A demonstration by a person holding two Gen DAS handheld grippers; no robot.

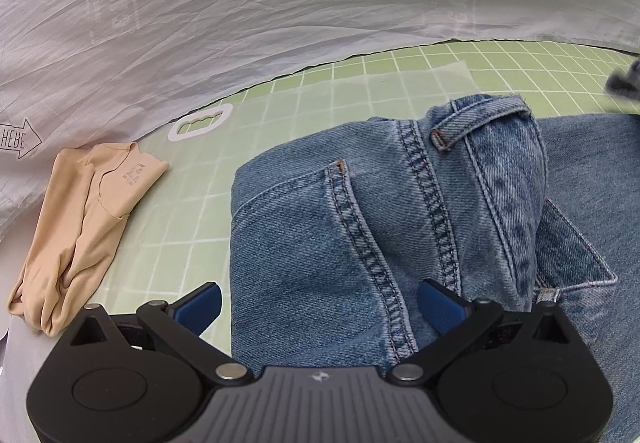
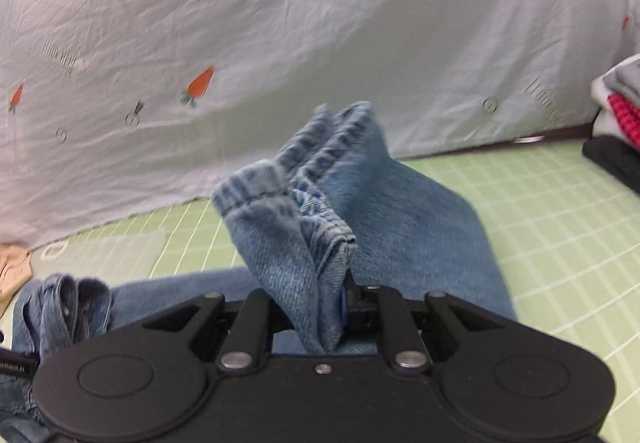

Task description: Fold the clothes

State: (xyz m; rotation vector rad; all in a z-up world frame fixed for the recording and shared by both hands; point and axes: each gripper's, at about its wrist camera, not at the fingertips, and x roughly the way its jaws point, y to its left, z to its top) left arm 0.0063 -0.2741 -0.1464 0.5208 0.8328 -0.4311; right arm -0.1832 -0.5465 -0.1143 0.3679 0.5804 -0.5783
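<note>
Blue jeans (image 1: pixel 384 227) lie on the green grid mat (image 1: pixel 280 103), waistband and belt loop facing up in the left wrist view. My left gripper (image 1: pixel 320 303) is open, its blue pads on either side of the denim near the waist, just above it. In the right wrist view my right gripper (image 2: pixel 320 307) is shut on the hem ends of the jeans' legs (image 2: pixel 296 211), which stand up bunched out of the jaws. The rest of the jeans (image 2: pixel 420 211) trails down onto the mat.
A folded beige garment (image 1: pixel 80 227) lies on the mat to the left. A white sheet with carrot prints (image 1: pixel 240 23) hangs behind the mat. A stack of folded clothes (image 2: pixel 620 103) on a black object sits at the far right.
</note>
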